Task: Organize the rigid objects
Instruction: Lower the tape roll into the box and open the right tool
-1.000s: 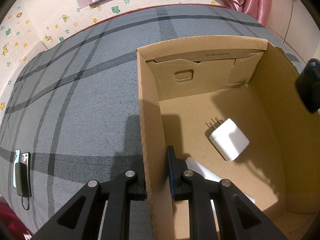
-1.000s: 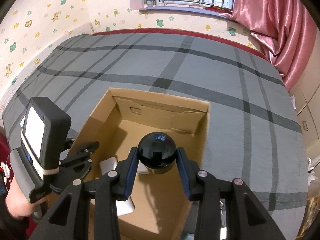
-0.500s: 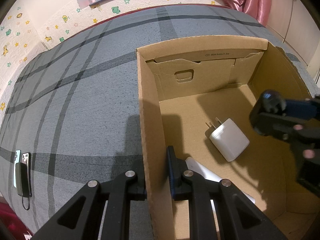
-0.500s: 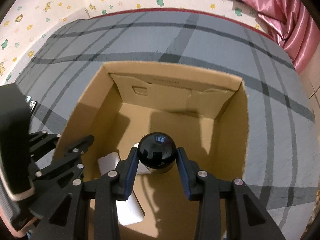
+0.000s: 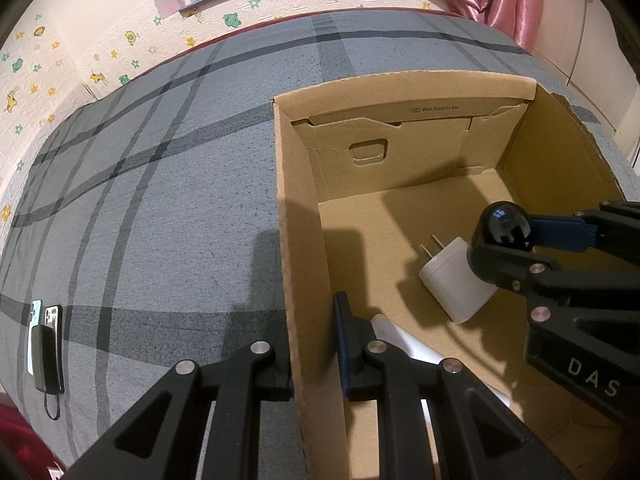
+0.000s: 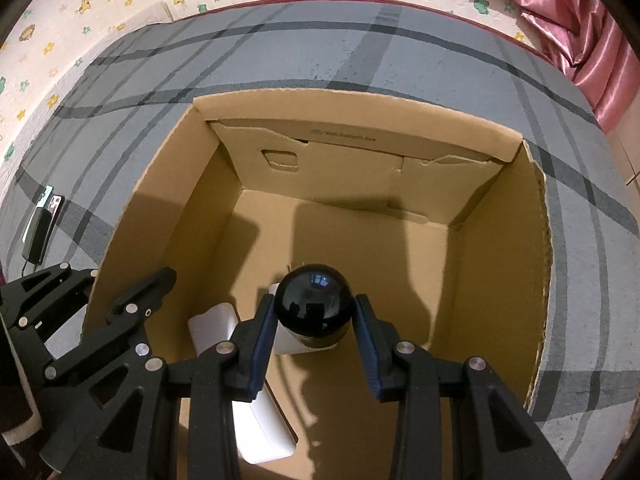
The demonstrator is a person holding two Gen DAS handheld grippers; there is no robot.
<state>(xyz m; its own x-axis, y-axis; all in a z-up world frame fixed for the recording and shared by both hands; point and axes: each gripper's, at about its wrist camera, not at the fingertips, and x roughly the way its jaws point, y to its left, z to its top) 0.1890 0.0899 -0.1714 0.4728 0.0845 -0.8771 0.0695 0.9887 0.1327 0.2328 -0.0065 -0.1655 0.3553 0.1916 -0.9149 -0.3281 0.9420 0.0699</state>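
The left gripper [image 5: 312, 344] pinches the box [image 5: 300, 240] wall at lower centre, while only the right view shows the right gripper [image 6: 314, 320] clamping the ball [image 6: 314, 302] over the charger [image 5: 456, 280] inside.

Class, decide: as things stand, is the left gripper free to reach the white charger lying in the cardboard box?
Probably not. The left gripper is clamped on the cardboard box wall, and the right gripper, holding a black ball, hangs just above the white charger.
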